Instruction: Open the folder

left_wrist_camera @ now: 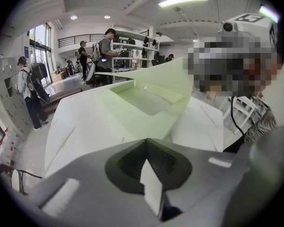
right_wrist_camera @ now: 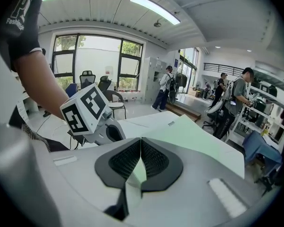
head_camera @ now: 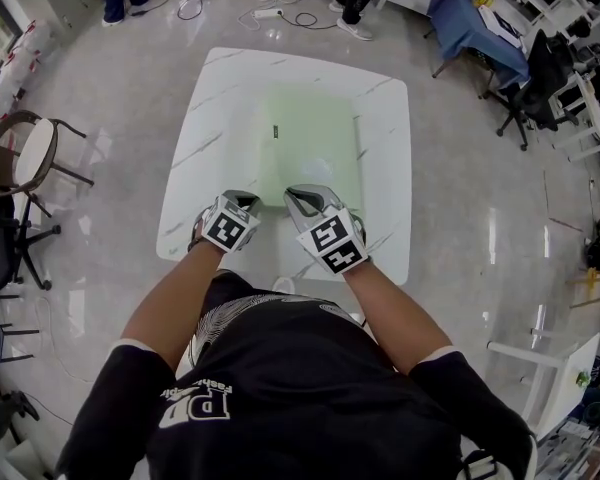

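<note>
The folder (head_camera: 310, 143) is laid mid-counter (head_camera: 220, 88), its near edge at 6 o'clock. A pale green leaf of that edge is pinched by the right tool (right_wrist_camera: 141, 145), and a paler leaf, seemingly the lower one, by the left tool (left_wrist_camera: 146, 145). Should both leaves be caught in one pinch, the folder would be lifted unopened. The thin edge could also be creased or let slip. Both forearms are stretched forward, with the tools side by side and pointed toward 12 o'clock.

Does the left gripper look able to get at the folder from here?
Likely yes: the left gripper is already at the folder's near edge, its jaws shut on what seems a thin sheet of it, with nothing in between.
</note>
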